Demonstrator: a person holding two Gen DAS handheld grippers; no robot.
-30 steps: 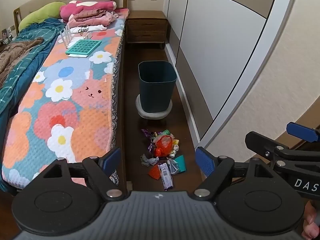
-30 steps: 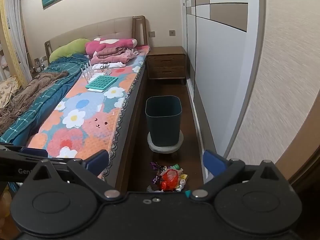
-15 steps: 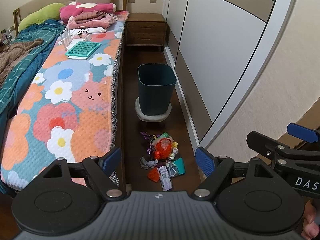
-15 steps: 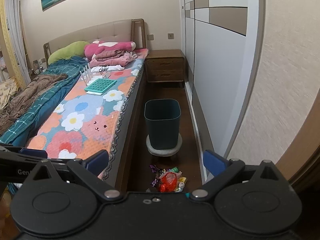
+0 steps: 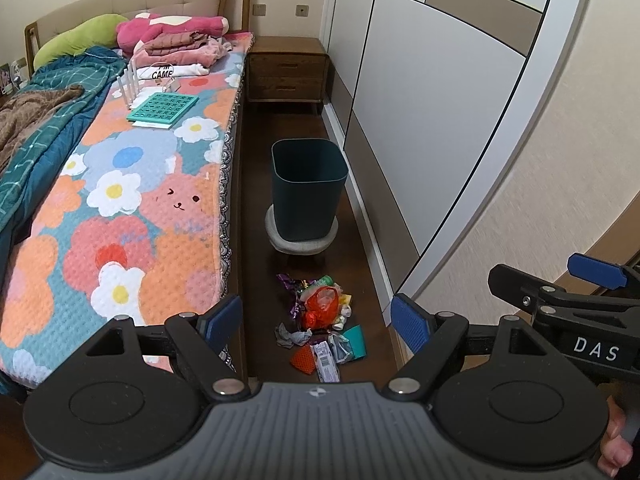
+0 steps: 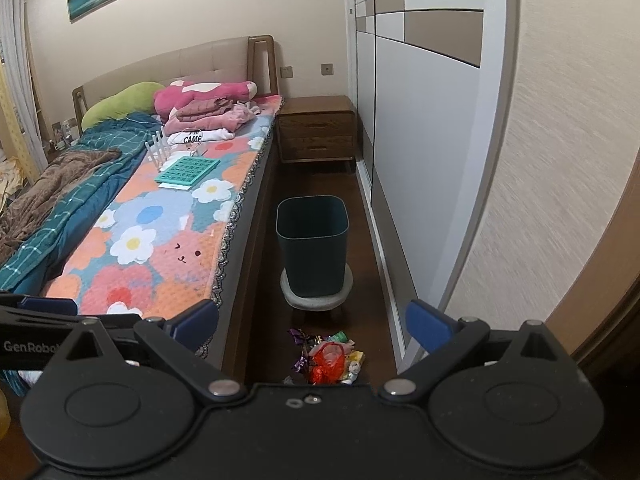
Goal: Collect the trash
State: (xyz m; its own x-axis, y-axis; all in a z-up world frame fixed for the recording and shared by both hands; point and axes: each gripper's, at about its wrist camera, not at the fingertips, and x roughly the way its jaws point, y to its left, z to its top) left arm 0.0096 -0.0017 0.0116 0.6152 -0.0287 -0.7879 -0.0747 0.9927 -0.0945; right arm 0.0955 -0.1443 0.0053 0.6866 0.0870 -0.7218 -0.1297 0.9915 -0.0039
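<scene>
Left gripper (image 5: 316,322): jaws spread wide, nothing held.
Right gripper (image 6: 312,320): likewise agape — empty.
Trash pile (image 5: 322,322): floor strip beside the bed (image 5: 120,200), strung lengthwise toward the bin (image 5: 309,194) — just short of it.

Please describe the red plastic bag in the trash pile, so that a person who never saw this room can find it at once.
Find the dark teal bin standing on a low grey stool in the aisle between bed and wardrobe. On the floor in front of it lies a trash pile. The red plastic bag is its biggest, brightest piece, crumpled and translucent.
</scene>
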